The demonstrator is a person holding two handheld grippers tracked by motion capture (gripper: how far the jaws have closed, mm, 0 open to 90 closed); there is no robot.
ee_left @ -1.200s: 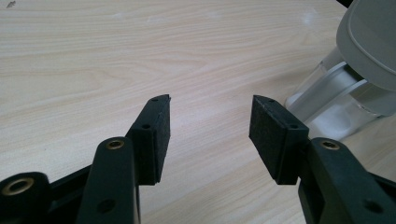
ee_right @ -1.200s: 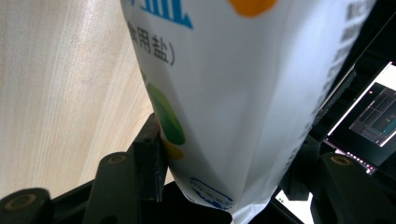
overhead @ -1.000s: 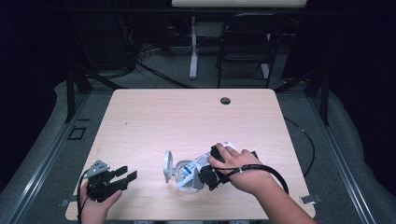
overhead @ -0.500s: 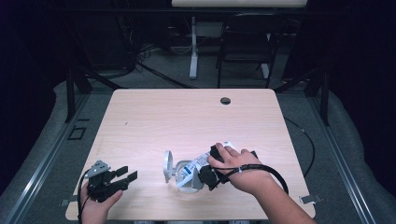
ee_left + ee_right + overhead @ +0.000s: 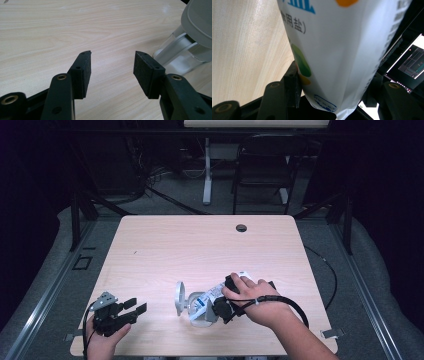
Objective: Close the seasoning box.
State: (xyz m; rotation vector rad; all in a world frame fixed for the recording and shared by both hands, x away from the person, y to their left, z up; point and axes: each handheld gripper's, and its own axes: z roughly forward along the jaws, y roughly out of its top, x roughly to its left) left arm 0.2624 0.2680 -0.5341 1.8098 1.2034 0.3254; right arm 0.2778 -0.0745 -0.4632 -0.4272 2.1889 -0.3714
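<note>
Right claw [image 5: 216, 304] clamped on white salt bag [image 5: 342, 50], tipped over clear jar [image 5: 200, 312] at bench [image 5: 200, 250] front. Left claw [image 5: 136, 306] spread wide, holding nothing, near front-left corner.

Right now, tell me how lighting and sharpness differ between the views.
High view: table evenly lit, surroundings dark, salt bag small and soft. Left gripper view: tongs crisp, wood glare top right. Right gripper view: bag close, print slightly soft, monitor bright.
</note>
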